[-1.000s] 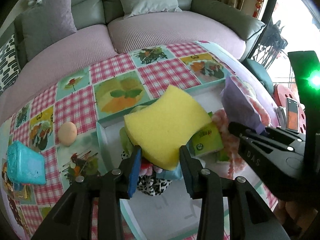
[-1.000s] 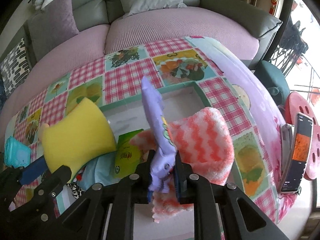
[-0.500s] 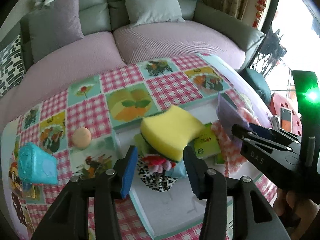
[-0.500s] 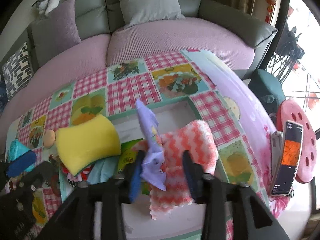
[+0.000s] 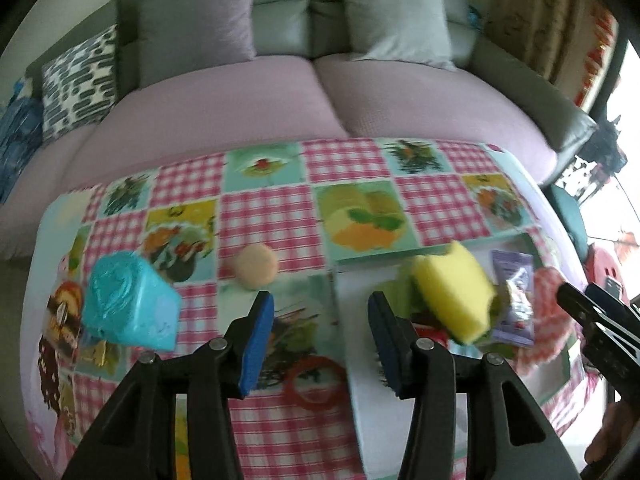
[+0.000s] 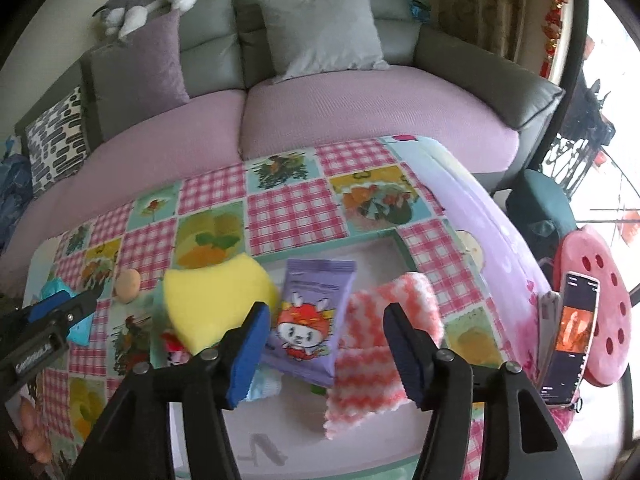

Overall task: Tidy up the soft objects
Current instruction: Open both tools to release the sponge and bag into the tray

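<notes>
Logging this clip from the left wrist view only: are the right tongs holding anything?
Observer: No. The right tongs are open and empty.
Reviewer: How does the purple packet lie?
Observer: The packet lies face up in the tray, showing a cartoon rabbit, between the sponge and the cloth.
Reviewer: Anything past the table's right edge?
Observer: A phone with a lit screen leans against a pink stool.
</notes>
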The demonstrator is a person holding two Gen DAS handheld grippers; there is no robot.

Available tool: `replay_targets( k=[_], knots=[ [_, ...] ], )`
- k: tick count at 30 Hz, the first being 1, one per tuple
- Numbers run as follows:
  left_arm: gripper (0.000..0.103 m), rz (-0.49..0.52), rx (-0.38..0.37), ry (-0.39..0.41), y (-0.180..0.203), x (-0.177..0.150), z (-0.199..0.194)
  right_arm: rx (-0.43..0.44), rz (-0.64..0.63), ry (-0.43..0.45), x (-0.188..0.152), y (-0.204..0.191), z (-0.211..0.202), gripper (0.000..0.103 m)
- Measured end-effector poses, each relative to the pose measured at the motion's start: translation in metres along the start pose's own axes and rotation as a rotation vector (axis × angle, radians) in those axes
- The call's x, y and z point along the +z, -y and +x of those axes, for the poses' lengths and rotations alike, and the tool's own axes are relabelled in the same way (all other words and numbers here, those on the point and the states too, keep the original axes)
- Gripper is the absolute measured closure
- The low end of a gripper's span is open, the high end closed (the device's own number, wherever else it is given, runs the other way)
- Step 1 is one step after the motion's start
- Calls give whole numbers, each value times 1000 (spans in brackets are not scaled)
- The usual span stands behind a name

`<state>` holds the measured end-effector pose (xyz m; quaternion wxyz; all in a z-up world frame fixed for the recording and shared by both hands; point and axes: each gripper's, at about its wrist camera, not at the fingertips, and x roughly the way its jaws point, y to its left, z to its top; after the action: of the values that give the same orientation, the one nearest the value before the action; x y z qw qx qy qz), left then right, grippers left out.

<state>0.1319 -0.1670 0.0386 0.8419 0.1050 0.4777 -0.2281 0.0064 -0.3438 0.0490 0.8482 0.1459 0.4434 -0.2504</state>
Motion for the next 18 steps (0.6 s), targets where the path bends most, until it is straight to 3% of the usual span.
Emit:
replay_targets(
  k=[1,4,11,15,17,18],
  knots=[
    [52,-15,9,-3,-6,0,2,9,-9,-4,0,-4,1,39],
    [26,-50,50,-14,-20,-2,7,43,-48,-13,0,-21,6,35],
    [22,-151,91,-30,-55,-10,15,129,-157,-33,-3,-71,14,25],
    [16,-180,120,-43,-68,-20,17,164,-212,-47,-9,-95,17,12],
    [11,-194,131,-38,-72,-24,15,183,-239,-46,-13,-105,18,0],
    [11,-198,134,-32,-74,-25,14,192,-252,-50,-15,-109,18,0]
  ],
)
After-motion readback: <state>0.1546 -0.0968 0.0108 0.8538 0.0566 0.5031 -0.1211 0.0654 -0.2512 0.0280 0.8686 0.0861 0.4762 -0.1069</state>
